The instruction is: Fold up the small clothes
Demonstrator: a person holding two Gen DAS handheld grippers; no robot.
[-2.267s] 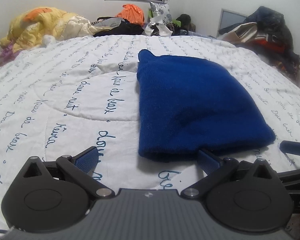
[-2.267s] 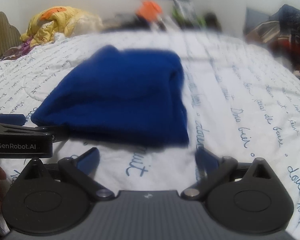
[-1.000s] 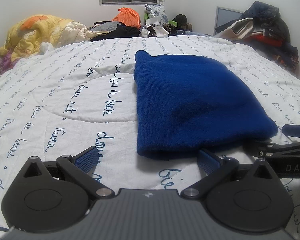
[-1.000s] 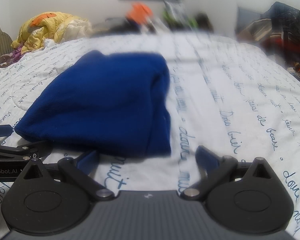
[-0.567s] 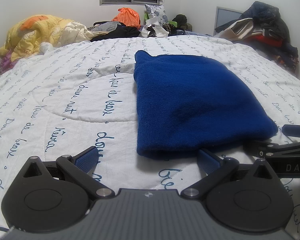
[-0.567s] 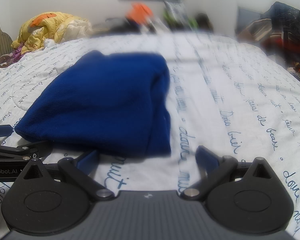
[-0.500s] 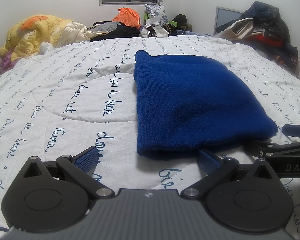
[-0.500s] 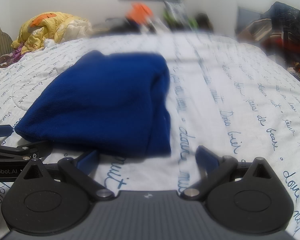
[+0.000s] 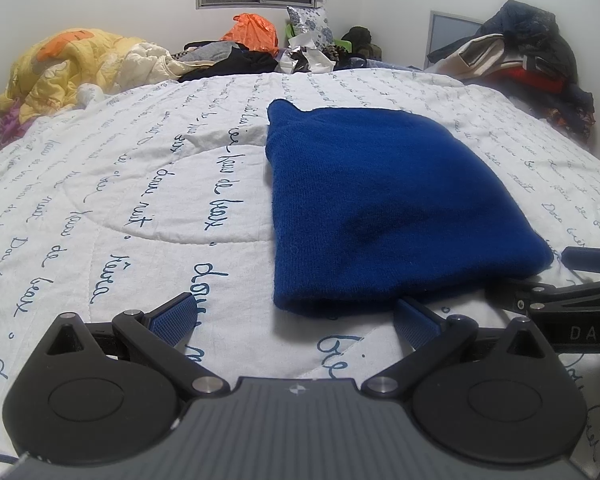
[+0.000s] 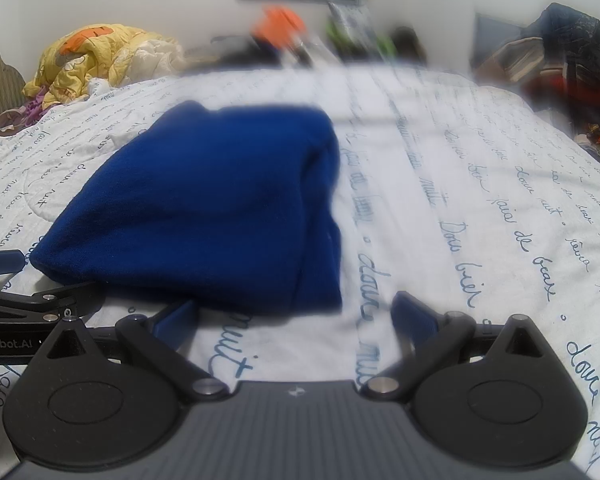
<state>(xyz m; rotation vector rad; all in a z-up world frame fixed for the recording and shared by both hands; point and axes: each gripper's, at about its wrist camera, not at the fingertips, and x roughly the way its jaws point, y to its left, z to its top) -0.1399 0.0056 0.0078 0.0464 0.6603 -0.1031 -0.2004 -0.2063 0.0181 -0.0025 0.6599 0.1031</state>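
Nothing has shifted: both claws, left and right, stay spread before the folded blue garment.

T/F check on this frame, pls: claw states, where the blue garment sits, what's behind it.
1. Both claws are open and empty. True: left claw, right claw.
2. The blue knit garment lies on the white quilt. True.
3. The left claw grips the garment's hem. False: its fingers are spread, pinching nothing.
4. The quilt is plain. False: blue script is printed on it.
5. A yellow blanket is heaped at the far left. True.
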